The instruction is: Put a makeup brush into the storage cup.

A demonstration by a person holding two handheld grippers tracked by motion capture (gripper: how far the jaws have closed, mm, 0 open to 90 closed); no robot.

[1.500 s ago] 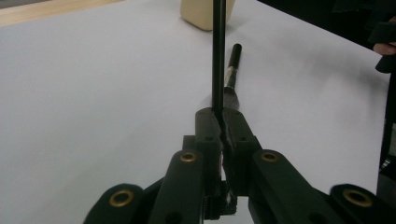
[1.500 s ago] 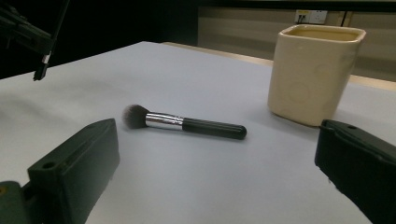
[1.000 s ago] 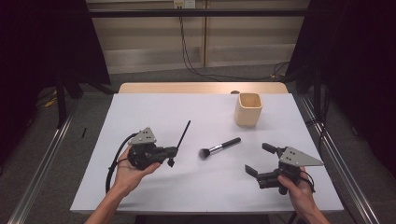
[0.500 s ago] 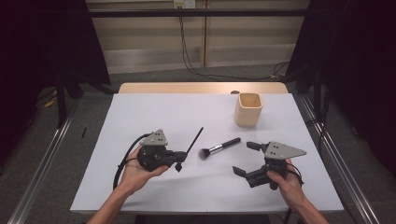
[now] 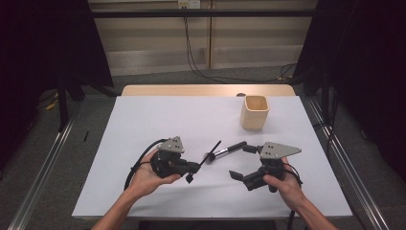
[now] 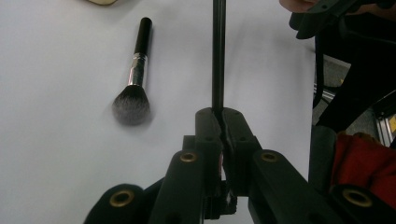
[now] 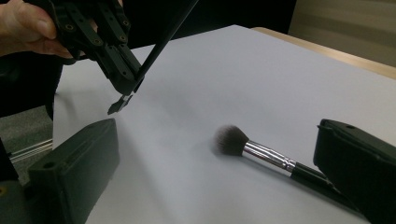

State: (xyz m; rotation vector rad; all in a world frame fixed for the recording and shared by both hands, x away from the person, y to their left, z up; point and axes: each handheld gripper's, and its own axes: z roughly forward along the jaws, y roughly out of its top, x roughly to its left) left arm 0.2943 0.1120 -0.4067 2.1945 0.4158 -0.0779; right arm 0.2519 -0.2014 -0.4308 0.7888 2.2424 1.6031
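Note:
My left gripper [image 5: 195,167] is shut on a thin black brush [image 5: 210,152] that slants up and to the right above the white table [image 5: 158,120]. In the left gripper view the jaws [image 6: 222,116] pinch that thin brush [image 6: 218,56] near its lower end. A fluffy makeup brush [image 5: 225,152] with a silver ferrule lies flat mid-table. My right gripper [image 5: 238,160] stands open around it. In the right gripper view the fluffy brush [image 7: 252,149] lies between the wide jaws, its handle end close to the right jaw.
A pale wooden cup [image 5: 253,112] stands upright at the back right of the table. The left gripper [image 7: 126,86] hangs close above the fluffy brush's head. Cables trail off both grippers toward the near edge.
Both hands have moved toward the middle. The left gripper carried the thin brush rightward, and the open right gripper slid left up to the fluffy brush.

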